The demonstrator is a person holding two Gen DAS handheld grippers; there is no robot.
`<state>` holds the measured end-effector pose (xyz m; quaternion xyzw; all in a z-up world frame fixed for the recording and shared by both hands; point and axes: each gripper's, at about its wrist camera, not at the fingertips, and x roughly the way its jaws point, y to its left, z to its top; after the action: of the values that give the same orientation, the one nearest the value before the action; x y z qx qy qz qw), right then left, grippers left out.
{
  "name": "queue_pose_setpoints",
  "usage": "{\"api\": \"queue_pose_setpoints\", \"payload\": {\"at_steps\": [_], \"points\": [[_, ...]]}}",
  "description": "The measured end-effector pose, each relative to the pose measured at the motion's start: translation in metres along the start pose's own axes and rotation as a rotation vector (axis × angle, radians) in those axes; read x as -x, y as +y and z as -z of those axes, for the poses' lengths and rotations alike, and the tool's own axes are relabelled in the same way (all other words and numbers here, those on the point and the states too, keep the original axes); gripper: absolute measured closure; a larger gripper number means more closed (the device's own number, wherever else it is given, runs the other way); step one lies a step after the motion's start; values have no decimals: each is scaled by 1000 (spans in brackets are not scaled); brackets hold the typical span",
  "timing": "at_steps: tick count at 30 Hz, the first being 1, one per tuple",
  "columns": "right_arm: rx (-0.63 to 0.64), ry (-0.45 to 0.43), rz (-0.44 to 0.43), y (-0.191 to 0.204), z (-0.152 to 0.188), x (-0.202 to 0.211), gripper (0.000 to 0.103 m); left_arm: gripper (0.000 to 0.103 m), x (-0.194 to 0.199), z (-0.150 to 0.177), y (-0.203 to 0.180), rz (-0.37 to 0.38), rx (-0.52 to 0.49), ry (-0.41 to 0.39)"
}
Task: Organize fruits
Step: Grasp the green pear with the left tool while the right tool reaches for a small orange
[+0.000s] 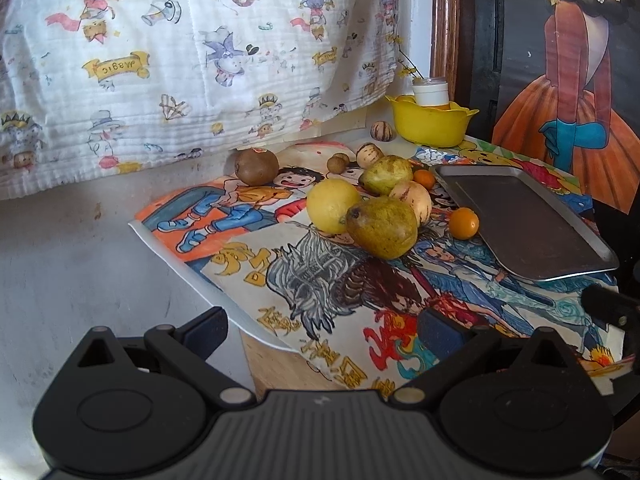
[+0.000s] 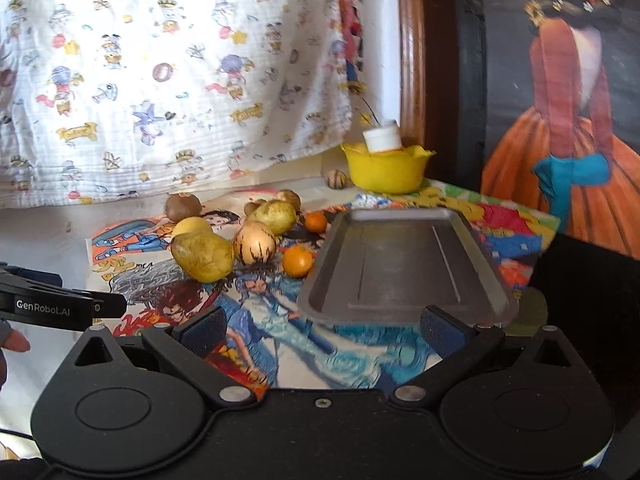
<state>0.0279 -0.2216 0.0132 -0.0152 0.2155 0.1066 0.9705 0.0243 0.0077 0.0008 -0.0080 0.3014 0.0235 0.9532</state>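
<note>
Left wrist view
Left tool (image 1: 322, 330): fingers spread wide, nothing between them, hovering over the near edge of the surface (image 1: 276, 376).
Fruit cluster: ahead of the tool and well apart from it, lying on colourful drawings (image 1: 248, 256) that cover the surface.
Nearest fruit: a green-brown pear (image 1: 382, 227), touching a yellow lemon (image 1: 333, 206) on its left.
Behind them: a striped pale melon-like fruit (image 1: 412, 200), a second pear (image 1: 387, 175), a kiwi (image 1: 256, 166) off to the left.
Small orange fruits: one (image 1: 463, 222) just beside the tray's long edge, another (image 1: 423, 179) near its far corner.
Metal tray (image 1: 524, 224): empty, ahead and right of the tool, beside the fruit.
Yellow bowl (image 1: 430, 124): at the far end, with a white-capped jar (image 1: 431, 93) in it.

Right wrist view
Right tool (image 2: 323, 330): fingers spread, holding nothing.
Metal tray (image 2: 404, 264): directly ahead, its near rim just beyond the fingertips.
Fruit: ahead and to the left, near the tray's left side; pear (image 2: 204, 256) closest, small orange fruit (image 2: 298, 261) just beside the tray.
Left tool (image 2: 60, 306): enters from the left edge, with a fingertip of the person's hand (image 2: 14, 340) below it.
</note>
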Motion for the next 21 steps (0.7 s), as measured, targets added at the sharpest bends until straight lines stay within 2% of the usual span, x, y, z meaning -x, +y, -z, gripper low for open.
{"api": "queue_pose_setpoints", "payload": {"at_steps": [6, 14, 17, 21], "points": [[11, -5, -101, -21, -17, -14, 0, 0, -10, -7, 2, 23, -35, -7], [117, 38, -166, -43, -45, -49, 0, 0, -25, -19, 1, 89, -110, -42], [222, 36, -203, -44, -51, -63, 0, 0, -33, -26, -1, 111, -107, -42], [394, 49, -245, -38, -53, -90, 1, 0, -51, -37, -2, 148, -19, 7]]}}
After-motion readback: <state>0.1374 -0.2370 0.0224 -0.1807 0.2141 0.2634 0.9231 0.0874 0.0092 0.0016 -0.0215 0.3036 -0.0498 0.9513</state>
